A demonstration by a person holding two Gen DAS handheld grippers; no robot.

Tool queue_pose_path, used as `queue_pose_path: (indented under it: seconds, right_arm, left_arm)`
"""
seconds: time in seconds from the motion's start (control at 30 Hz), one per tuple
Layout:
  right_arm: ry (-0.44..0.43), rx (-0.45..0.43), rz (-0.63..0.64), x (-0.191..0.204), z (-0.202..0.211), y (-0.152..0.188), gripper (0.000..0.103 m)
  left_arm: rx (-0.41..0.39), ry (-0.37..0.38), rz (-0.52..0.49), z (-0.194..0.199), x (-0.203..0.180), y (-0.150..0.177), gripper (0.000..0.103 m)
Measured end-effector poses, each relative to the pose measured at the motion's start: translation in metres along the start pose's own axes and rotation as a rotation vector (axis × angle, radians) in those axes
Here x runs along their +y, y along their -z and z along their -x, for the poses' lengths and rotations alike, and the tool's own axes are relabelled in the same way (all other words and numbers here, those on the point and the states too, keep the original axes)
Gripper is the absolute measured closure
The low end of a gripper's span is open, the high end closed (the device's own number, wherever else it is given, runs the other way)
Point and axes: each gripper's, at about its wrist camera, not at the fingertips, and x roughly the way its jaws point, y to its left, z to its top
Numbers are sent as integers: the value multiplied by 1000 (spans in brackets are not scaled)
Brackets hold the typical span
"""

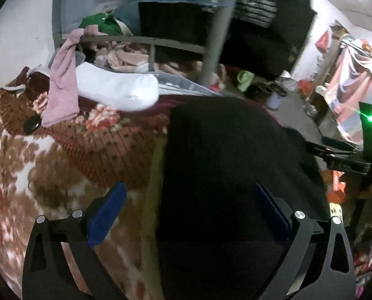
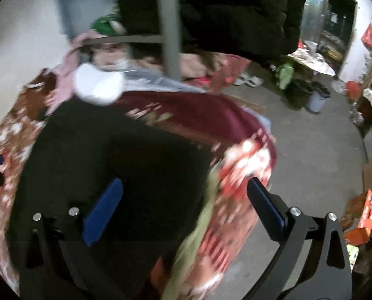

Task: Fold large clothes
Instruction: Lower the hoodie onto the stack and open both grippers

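Two grippers are spread wide and pinch nothing. Our left gripper (image 1: 183, 215) hangs over the big black cloth garment (image 1: 236, 162), low in the middle of the left view. Our right gripper (image 2: 183, 207) hangs over the right edge of that black garment (image 2: 123, 155), low in the right view. It lies flat in a neat block on the flowered red and brown blanket (image 1: 61, 150), so we think a fold is done. More folds may be left; we cannot tell.
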Motion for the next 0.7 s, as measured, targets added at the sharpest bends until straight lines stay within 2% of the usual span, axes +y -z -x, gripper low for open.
queue_pose_path:
  seconds: [0.07,0.17,0.2,0.27,0.37,0.43,0.5,0.6,0.7]
  right_arm:
    - [-11,7,20,17,12,33,5]
    - [48,-15,47,30,9,70,5]
    - [65,-17,53,31,6,76,5]
    - [84,-8,75,32,1,83,5]
    - [180,-22,106,38,13,86,5]
    - [180,5,88,37,29,86,5]
    - [165,-1,64,33,52,88,5]
    - [164,-15,81,35,103,81,5]
    - [149,-52,63,36,178,71,5]
  left_arm:
    - [27,12,1,6,-7,31,5]
    - [56,-29,2,-9,-5,67,4]
    - [63,-5,29,-16,3,77,4]
    - [89,23,100,-21,13,86,4]
    - [73,-53,88,-13,7,87,4]
    - [81,-91,93,-7,1,87,4]
    - [105,-112,97,7,-7,83,5]
    - [49,-71,74,61,-30,73,5]
    - [15,-47,75,118,-56,69,5]
